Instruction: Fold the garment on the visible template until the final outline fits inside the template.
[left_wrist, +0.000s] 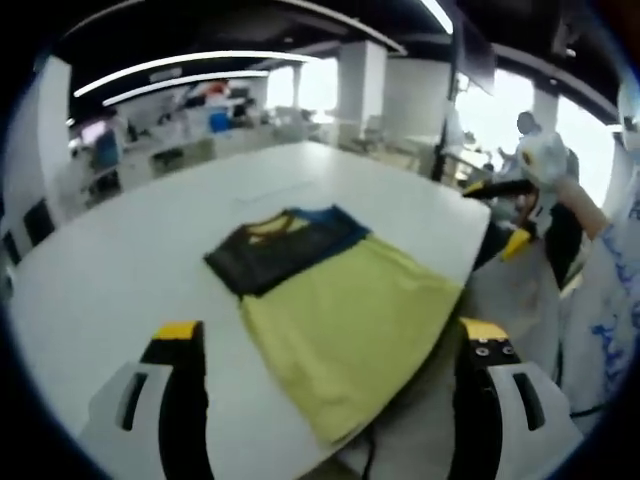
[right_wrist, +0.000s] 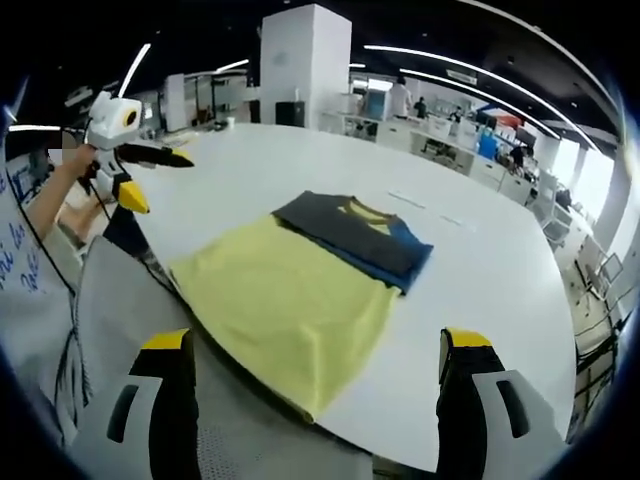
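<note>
Both my grippers are up off the table, nothing in either. Left gripper (left_wrist: 330, 345) jaws are spread wide, released, yellow tips either side of the garment (left_wrist: 330, 300) in the left gripper view. Right gripper (right_wrist: 315, 350) is the same, jaws apart and empty. The garment (right_wrist: 300, 280) lies flat on the white table (left_wrist: 150, 250), near the table's edge closest to me; its yellow body reaches that edge and one corner seems to hang slightly over, though the fisheye makes that hard to judge. Its upper part is dark grey with a blue sleeve and a yellow collar band, pointing away from me toward the table's middle. In the left gripper view I see the right gripper (left_wrist: 510, 215) coming in from the right, held in a hand. In the right gripper view the left gripper (right_wrist: 140, 175) comes in from the left, well apart from the garment. Faint marks (right_wrist: 420, 205) sit on the table beyond the garment; I can't tell whether they are the template.
</note>
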